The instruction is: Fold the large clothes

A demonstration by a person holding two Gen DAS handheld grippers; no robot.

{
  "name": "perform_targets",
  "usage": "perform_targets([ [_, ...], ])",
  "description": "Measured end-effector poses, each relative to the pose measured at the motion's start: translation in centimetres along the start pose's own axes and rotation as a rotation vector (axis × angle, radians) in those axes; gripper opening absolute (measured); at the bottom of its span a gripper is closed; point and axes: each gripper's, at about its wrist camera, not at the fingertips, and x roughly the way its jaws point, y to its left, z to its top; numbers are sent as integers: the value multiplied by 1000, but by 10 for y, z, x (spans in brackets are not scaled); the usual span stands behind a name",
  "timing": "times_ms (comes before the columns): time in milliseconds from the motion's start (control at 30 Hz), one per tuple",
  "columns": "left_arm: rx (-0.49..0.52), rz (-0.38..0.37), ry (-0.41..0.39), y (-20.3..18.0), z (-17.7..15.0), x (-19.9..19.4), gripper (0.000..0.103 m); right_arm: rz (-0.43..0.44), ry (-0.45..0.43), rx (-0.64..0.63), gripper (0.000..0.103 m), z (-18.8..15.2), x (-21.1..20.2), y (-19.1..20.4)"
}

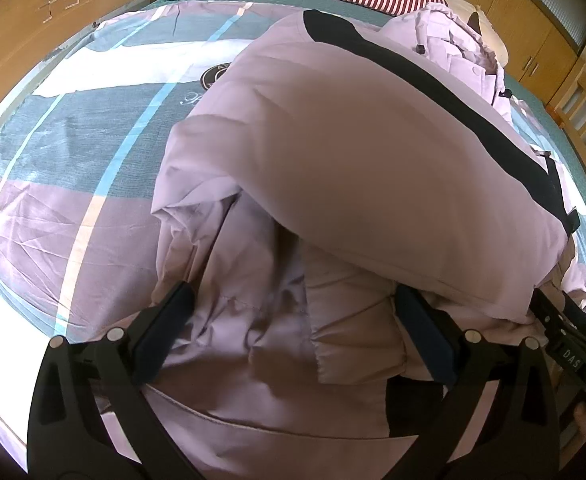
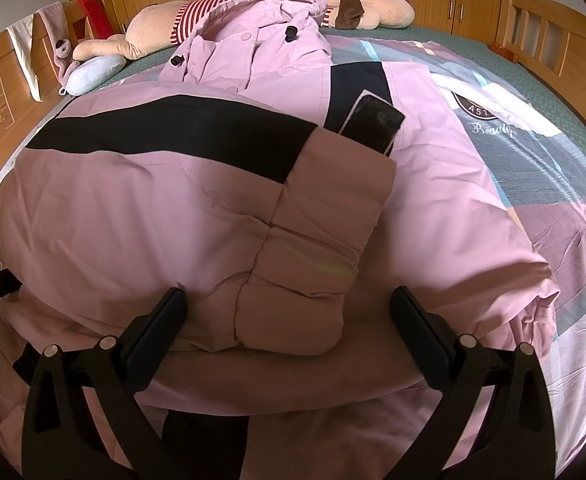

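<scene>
1. Puffy pink padded jacket with black stripes (image 2: pixel 221 208) lies on the bed's patchwork quilt cover (image 2: pixel 533 168) — "Beauty" script partly readable.
2. Left gripper (image 1: pixel 293 312) and right gripper (image 2: pixel 289 312) — jaws spread over jacket folds.

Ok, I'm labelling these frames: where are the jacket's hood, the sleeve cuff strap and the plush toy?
hood (image 2: pixel 253 28), right wrist view, its buttoned front.
cuff strap (image 2: pixel 373 128), right wrist view, middle of the black tab.
plush toy (image 2: pixel 377 8), right wrist view, its head.

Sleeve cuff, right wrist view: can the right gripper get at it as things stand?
Probably yes. The right gripper is open, and the sleeve cuff of the pink jacket lies right between its fingers with nothing covering it. Whether the pads already touch the fabric is unclear.
</scene>
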Motion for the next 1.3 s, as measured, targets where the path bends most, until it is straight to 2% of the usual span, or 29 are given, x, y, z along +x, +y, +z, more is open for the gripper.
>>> perform_targets([
  [300,-13,-8,-3,2,0,-2,101,0,-1,-1,102,-2,0,1],
  [400,-77,-13,-64,6,-1,-19,101,1,-1,0,102,-2,-1,1],
  [467,-39,-4,-122,-1,-1,-32,101,10,-1,8,102,0,-2,-1],
  [533,46,61,-124,-12,-1,-29,101,18,3,21,102,3,-7,-4],
  [600,49,65,-60,-10,-2,-16,101,17,-51,48,102,9,-22,-10],
  [633,5,34,-9,-3,-3,-5,101,10,-116,64,102,12,-35,-15],
  [667,-23,7,-10,4,-3,-2,101,2,-196,80,102,17,-50,-21],
  [733,-26,-3,-4,6,0,-3,101,-10,-249,93,102,23,-60,-27],
  [767,-24,-2,1,6,1,-3,101,-14,-246,96,102,26,-58,-31],
  [800,-20,0,0,6,1,-2,101,-32,-197,91,102,30,-47,-33],
  [867,-4,16,-6,4,0,-1,101,-96,-55,75,102,30,-15,-37],
  [900,2,23,-6,2,-1,-1,101,-100,36,79,102,26,4,-43],
  [967,5,21,-1,0,0,-1,101,-61,-10,136,102,27,-5,-54],
  [1033,1,0,4,1,0,-2,101,-39,-111,158,102,43,-37,-62],
  [1067,2,-10,5,2,-1,-3,101,-57,-189,146,102,55,-55,-63],
  [1133,5,-30,4,5,-2,-4,101,-78,-274,121,102,79,-74,-58],
  [1167,8,-33,2,5,-3,-4,101,-70,-286,107,102,97,-76,-54],
  [1300,19,-38,-5,5,-6,-6,101,76,-259,33,102,201,-46,-20],
])
